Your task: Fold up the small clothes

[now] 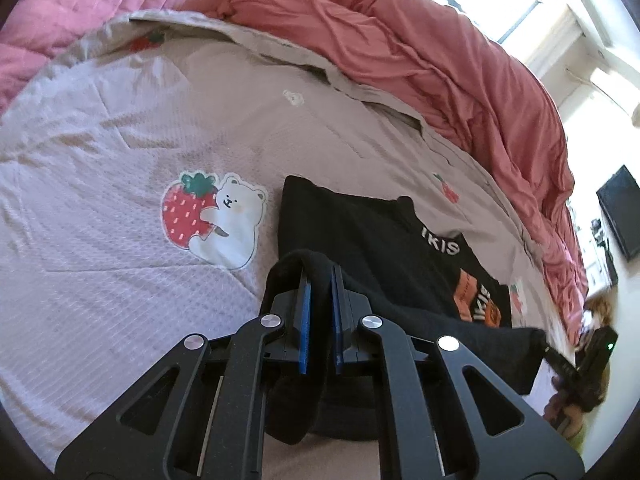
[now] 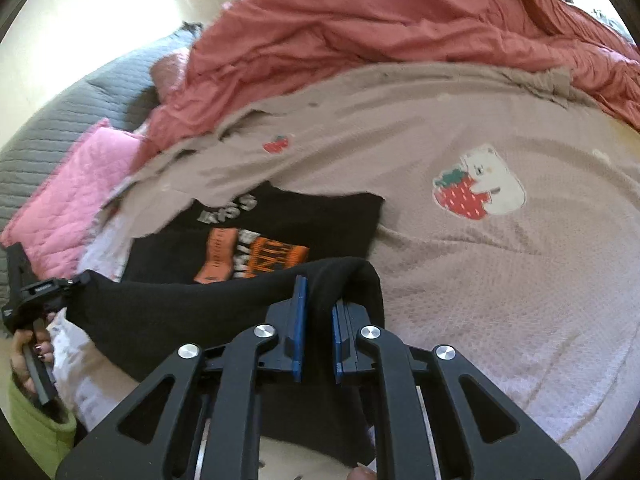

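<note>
Wrist cams close, angled down – both share black shirt (image 1: 360, 232), bedspread (image 2: 500, 280).

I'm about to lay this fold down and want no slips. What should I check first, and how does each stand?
1. Left gripper jaws clamped on the black T-shirt hem: ok.
2. Right gripper jaws clamped on the hem: ok.
3. Hem stretched evenly between both grippers: ok.
4. Printed front lying flat on the bedspread: ok.
5. Sleeves tucked in: cannot tell.

A pale mauve waffle-textured bedspread (image 1: 120, 128) covers the bed; a rumpled coral duvet (image 1: 420, 40) lies along its far edge; a pink quilted pillow (image 2: 76, 196) sits at its corner.
</note>
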